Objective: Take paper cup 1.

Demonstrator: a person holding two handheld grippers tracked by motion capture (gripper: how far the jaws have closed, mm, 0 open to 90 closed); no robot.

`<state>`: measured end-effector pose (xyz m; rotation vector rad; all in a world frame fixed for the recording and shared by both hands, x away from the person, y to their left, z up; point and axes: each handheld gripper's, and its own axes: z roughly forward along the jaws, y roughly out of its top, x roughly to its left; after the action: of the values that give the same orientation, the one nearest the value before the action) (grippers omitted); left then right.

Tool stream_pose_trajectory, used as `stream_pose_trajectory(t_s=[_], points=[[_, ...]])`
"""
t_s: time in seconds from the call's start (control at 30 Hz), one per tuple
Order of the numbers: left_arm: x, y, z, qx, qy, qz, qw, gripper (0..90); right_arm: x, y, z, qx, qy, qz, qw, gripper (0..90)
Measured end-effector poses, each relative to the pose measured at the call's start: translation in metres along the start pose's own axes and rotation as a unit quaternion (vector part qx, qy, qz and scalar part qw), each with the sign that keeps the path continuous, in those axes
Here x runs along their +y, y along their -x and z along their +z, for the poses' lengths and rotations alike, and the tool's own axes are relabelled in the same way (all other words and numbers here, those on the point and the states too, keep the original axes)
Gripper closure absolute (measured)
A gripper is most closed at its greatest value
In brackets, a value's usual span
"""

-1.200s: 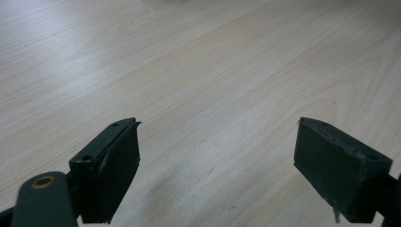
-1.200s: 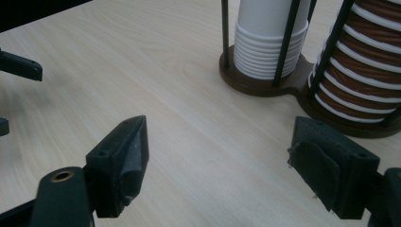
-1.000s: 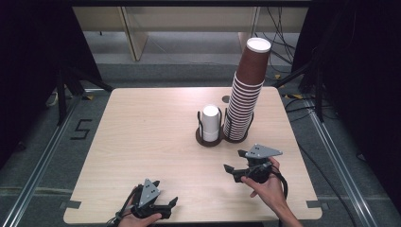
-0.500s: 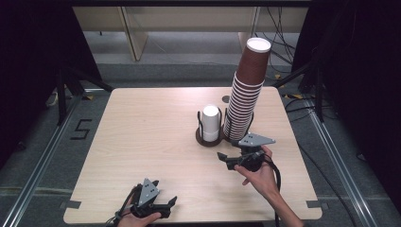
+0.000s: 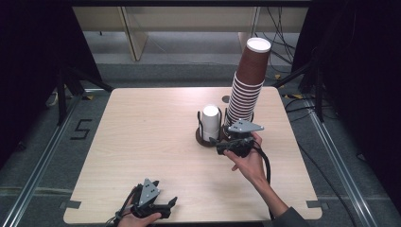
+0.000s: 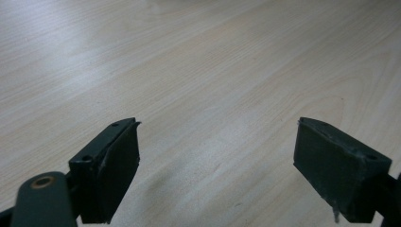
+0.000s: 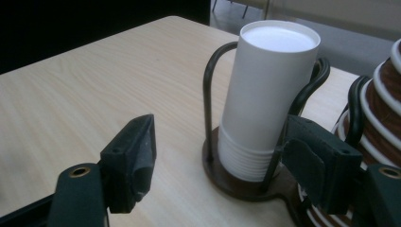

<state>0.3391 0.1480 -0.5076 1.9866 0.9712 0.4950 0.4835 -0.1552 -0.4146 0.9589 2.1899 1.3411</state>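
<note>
In the right gripper view, we are seeing the brown cup stack (image 7: 384,99) cut off by the right edge, and the wire holder (image 7: 246,182) is hiding the lowest rims of the white cup stack (image 7: 265,94). In the high view, the bottom edge is cutting off the left hand (image 5: 137,220).

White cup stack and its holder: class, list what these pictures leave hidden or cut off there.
- Right gripper view: the brown cup stack is cut by the right edge, so its height and count are unknown.
- Right gripper view: the right gripper has one jaw covering part of the wire holder.
- High view: the white cup stack is too small to count cups.
- High view: the holder's base is partly behind the gripper.
</note>
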Motion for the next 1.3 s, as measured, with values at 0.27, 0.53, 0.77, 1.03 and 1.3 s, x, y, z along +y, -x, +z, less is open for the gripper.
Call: stream_pose_trajectory(t_s=[0.27, 0.53, 0.77, 1.03, 1.3], points=[[0.000, 0.000, 0.000, -0.001, -0.002, 0.000, 1.0000, 14.7, 0.015, 0.000, 0.014, -0.018, 0.003, 0.004, 0.9998, 30.5], [0.000, 0.001, 0.000, -0.004, -0.002, 0.001, 1.0000, 14.7, 0.035, 0.007, 0.029, -0.044, 0.018, 0.021, 0.9987, 30.1], [0.001, 0.002, 0.000, -0.003, -0.005, 0.002, 1.0000, 14.7, 0.045, 0.012, 0.041, -0.077, 0.012, 0.003, 0.9970, 29.7], [0.001, 0.001, -0.001, -0.004, -0.006, 0.007, 0.9999, 14.7, 0.049, 0.014, 0.058, -0.099, -0.002, -0.002, 0.9951, 29.6], [0.001, 0.001, -0.001, -0.005, -0.005, 0.004, 1.0000, 14.7, 0.054, 0.014, 0.066, -0.103, -0.013, -0.007, 0.9945, 30.8]])
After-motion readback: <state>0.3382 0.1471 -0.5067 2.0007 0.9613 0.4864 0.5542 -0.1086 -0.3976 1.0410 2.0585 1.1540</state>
